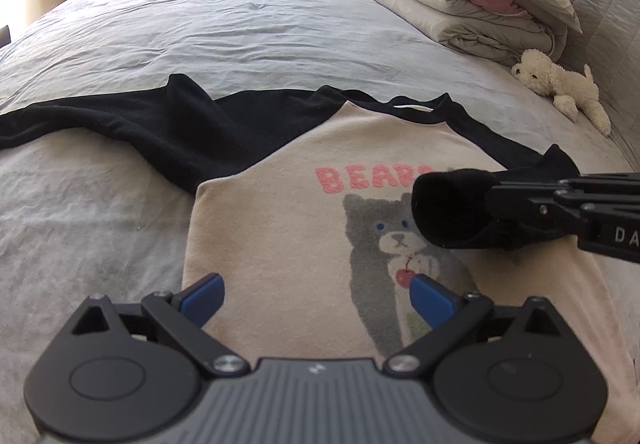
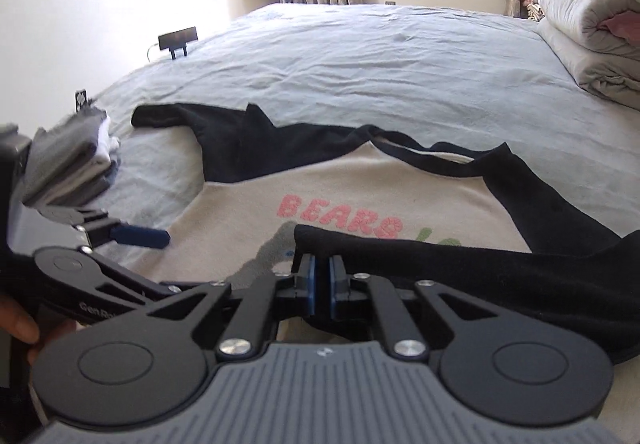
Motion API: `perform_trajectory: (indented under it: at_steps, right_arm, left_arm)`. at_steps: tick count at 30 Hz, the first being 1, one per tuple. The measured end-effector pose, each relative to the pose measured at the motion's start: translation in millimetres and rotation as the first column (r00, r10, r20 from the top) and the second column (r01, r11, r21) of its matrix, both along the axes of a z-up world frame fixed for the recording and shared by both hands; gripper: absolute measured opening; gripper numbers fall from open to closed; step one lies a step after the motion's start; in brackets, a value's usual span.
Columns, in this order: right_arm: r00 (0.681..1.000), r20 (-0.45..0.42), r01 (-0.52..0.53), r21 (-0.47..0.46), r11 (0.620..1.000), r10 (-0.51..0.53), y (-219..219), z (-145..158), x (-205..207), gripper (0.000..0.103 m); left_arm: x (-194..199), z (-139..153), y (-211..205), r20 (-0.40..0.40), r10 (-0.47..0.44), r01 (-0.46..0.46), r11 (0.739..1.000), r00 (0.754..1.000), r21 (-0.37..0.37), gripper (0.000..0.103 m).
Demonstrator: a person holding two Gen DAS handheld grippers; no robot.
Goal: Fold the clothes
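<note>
A cream shirt (image 1: 280,228) with black raglan sleeves, pink "BEARS" lettering and a grey bear print lies face up on the bed. Its left sleeve (image 1: 120,116) is spread out flat to the side. My right gripper (image 2: 322,284) is shut on the cuff of the other black sleeve (image 2: 460,268), which is drawn across the chest print. In the left wrist view that cuff (image 1: 448,212) hangs from the right gripper (image 1: 496,216) over the bear's head. My left gripper (image 1: 316,294) is open above the shirt's lower body, nothing between its blue pads.
Folded grey duvets (image 1: 460,4) and a white plush toy (image 1: 560,84) lie at the head of the bed. A stack of folded grey clothes (image 2: 68,168) sits at the bed's left edge, near a small black device (image 2: 178,38). Pale blue sheet (image 1: 240,32) stretches beyond the shirt.
</note>
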State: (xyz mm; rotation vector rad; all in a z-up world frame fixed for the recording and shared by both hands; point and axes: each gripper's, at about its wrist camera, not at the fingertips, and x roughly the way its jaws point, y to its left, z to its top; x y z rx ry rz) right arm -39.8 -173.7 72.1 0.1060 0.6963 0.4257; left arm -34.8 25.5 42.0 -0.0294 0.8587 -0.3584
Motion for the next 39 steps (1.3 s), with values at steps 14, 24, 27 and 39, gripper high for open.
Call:
perform_trajectory:
  at_steps: [14, 24, 27, 39]
  right_arm:
    - [0.995, -0.095, 0.02, 0.246, 0.969, 0.003, -1.2, -5.3, 4.9, 0.009]
    - [0.989, -0.148, 0.061, 0.296, 0.953, -0.017, -9.0, -18.4, 7.3, 0.01]
    - [0.992, -0.13, 0.043, 0.291, 0.956, -0.005, -1.7, -17.0, 4.0, 0.011]
    - [0.999, -0.015, -0.036, 0.271, 0.962, 0.041, 22.3, -2.7, -13.8, 0.011]
  left_arm:
    - [-2.1, 4.5, -0.2, -0.047, -0.146, 0.118, 0.919, 0.988, -0.377, 0.087]
    - [15.4, -25.7, 27.3, -0.318, -0.006, -0.195, 0.779, 0.948, -0.596, 0.087]
    - [16.2, -31.6, 31.5, -0.362, 0.008, -0.257, 0.719, 0.932, -0.646, 0.088]
    - [15.9, -35.1, 29.2, -0.38, 0.037, -0.314, 0.637, 0.924, -0.704, 0.092]
